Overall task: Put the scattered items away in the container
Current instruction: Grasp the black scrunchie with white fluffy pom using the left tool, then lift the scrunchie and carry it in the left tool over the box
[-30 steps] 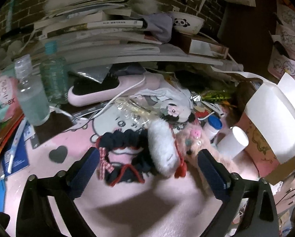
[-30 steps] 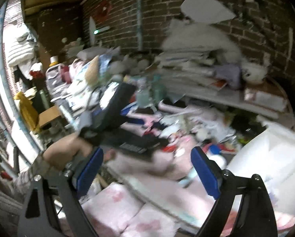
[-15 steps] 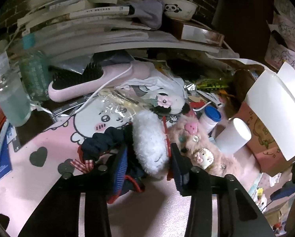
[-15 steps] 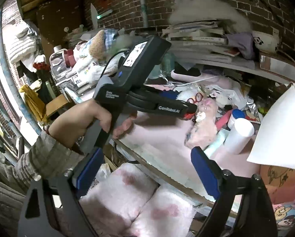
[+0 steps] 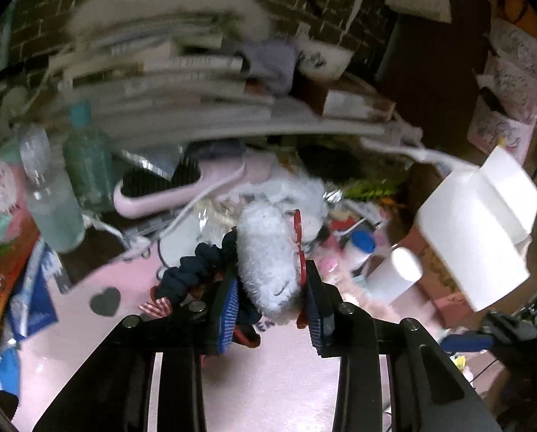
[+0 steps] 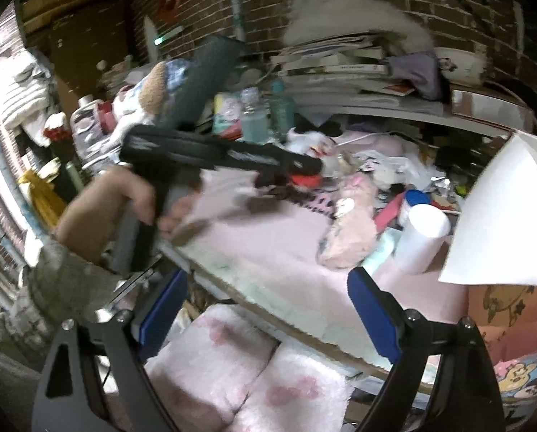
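Note:
My left gripper (image 5: pixel 270 284) has its jaws closing, and the blue pads press on a white fluffy hair band (image 5: pixel 265 252) with a red trim. A navy scrunchie (image 5: pixel 196 270) with a striped bow hangs tangled with it on the left, just above the pink mat (image 5: pixel 275 370). The right wrist view shows a hand holding the left gripper (image 6: pixel 301 171) over the mat, blurred. My right gripper (image 6: pixel 266 288) stands open before the table's front edge with nothing between its fingers. The container, a pink cardboard box with white flaps (image 5: pixel 477 230), stands at the right (image 6: pixel 502 216).
A pink fluffy pouch (image 6: pixel 347 230), a white cup (image 5: pixel 398 273) and a blue-capped jar (image 5: pixel 358 246) lie near the box. A pink hairbrush (image 5: pixel 182 190), two bottles (image 5: pixel 52 201) and stacked books (image 5: pixel 182 82) crowd the back. Pink cushions (image 6: pixel 254 370) lie below the table edge.
The left jaws came in from wide apart onto the white fluffy band and lifted it, the navy scrunchie rising with it. The right gripper sank a little.

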The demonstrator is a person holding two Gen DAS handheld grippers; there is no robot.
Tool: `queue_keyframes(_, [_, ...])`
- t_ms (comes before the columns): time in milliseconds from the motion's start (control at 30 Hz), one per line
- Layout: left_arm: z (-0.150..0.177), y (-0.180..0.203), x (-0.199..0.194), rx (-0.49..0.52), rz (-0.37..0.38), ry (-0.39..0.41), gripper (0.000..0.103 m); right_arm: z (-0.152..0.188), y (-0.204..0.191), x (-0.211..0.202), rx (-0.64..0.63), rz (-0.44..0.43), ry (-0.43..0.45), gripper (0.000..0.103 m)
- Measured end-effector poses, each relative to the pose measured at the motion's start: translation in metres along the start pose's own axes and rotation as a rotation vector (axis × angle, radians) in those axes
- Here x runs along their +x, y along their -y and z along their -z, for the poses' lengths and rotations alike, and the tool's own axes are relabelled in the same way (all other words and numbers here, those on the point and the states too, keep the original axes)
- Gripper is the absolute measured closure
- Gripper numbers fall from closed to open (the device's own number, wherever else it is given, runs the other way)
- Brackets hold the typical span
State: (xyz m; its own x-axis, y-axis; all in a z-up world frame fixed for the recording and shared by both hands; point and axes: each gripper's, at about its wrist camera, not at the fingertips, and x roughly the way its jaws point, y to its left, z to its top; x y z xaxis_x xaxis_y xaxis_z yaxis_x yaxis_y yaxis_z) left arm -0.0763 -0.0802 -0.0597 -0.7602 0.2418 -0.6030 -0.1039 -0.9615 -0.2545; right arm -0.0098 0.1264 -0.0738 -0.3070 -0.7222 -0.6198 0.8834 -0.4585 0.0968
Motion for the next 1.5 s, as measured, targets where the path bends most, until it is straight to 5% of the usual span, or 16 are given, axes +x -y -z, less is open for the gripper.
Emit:
queue_keyframes(433, [-0.048,0.086,-0.027,0.227,0.085,0.039,0.075,0.009,0.020,0.001,0.018,0.159,0.062,0.014])
queue_keyframes(700, [-0.061,0.154,-0.027,0.385,0.216,0.010,0.075,0.014,0.024,0.002,0.028,0.224,0.126,0.014])
queue_keyframes(967, [-0.066,0.218,-0.001,0.541,0.301,-0.099,0.075,0.015,0.026,-0.001,0.082,0.192,0.150,0.014])
queue_keyframes(1500, [-0.066,0.285,0.070,0.641,0.346,-0.346,0.075,0.027,0.028,0.008,0.176,0.137,0.153,0.014])
